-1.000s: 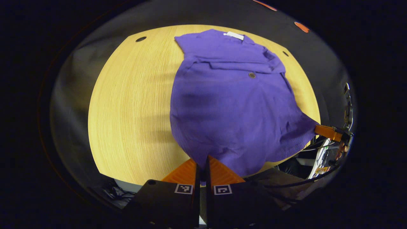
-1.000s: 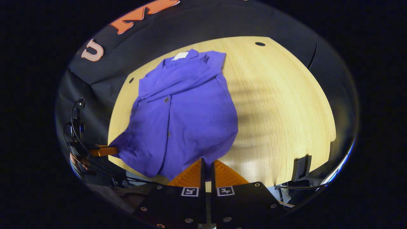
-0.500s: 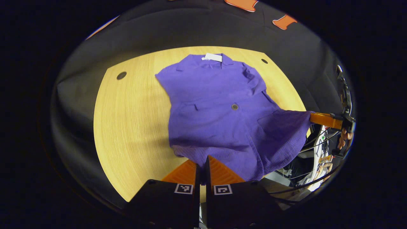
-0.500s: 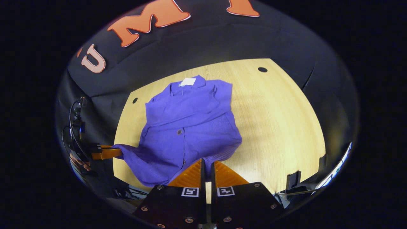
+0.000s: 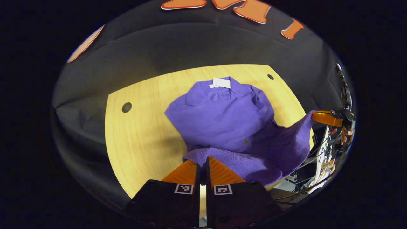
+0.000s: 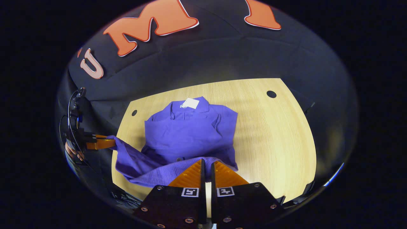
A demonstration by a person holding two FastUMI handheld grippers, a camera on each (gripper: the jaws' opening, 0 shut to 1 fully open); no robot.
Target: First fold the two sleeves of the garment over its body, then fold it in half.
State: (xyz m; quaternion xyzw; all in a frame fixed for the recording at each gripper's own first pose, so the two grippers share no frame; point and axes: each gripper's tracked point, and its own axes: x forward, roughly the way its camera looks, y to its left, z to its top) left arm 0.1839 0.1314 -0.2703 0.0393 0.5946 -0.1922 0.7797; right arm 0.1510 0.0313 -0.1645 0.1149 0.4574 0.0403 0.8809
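Hem lifted higher off the table and carried toward the collar since a second ago; more of the booth wall now above the tabletop.

Item: purple shirt, lying mid-table, collar and white tag at the far end. Sleeves: already folded in over the body, so far as visible. Left gripper: fingers closed on one hem corner. Right gripper: fingers closed on the other hem corner, also seen at the right edge of the left gripper view with a hand behind it. Hem held taut between the two, raised above the lower body. Status: half-fold under way, roughly midway by estimate. Remaining: hem to be laid near the collar, then released.
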